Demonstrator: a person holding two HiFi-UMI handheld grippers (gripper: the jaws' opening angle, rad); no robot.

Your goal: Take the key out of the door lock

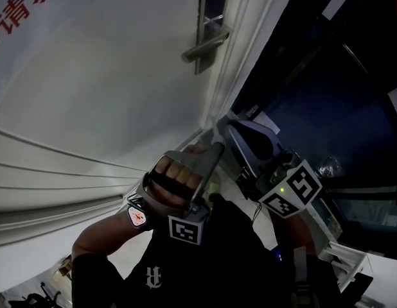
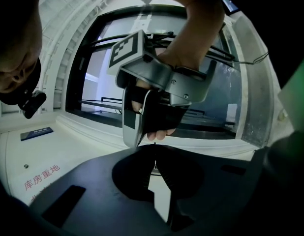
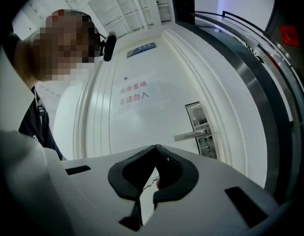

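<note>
Left tool (image 2: 155,146): clenched, empty, well apart from door lock (image 1: 214,8)
Right tool (image 3: 155,146): clenched, empty, aimed toward door lock
Key: too small to discern in lock
Risk: clenched jaws may strike handle (image 3: 191,134), missing key

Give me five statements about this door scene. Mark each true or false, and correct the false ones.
1. The door has a silver lever handle. True.
2. The right gripper has its tongs clamped on that handle. False: the tongs are off the door with their tips together, and the handle shows beyond them.
3. Red lettering is on the door. True.
4. The left gripper points straight at that handle. False: its view faces the right gripper, held in a hand, with dark-framed glass behind.
5. The left gripper's tongs stand wide apart. False: their tips meet.
</note>
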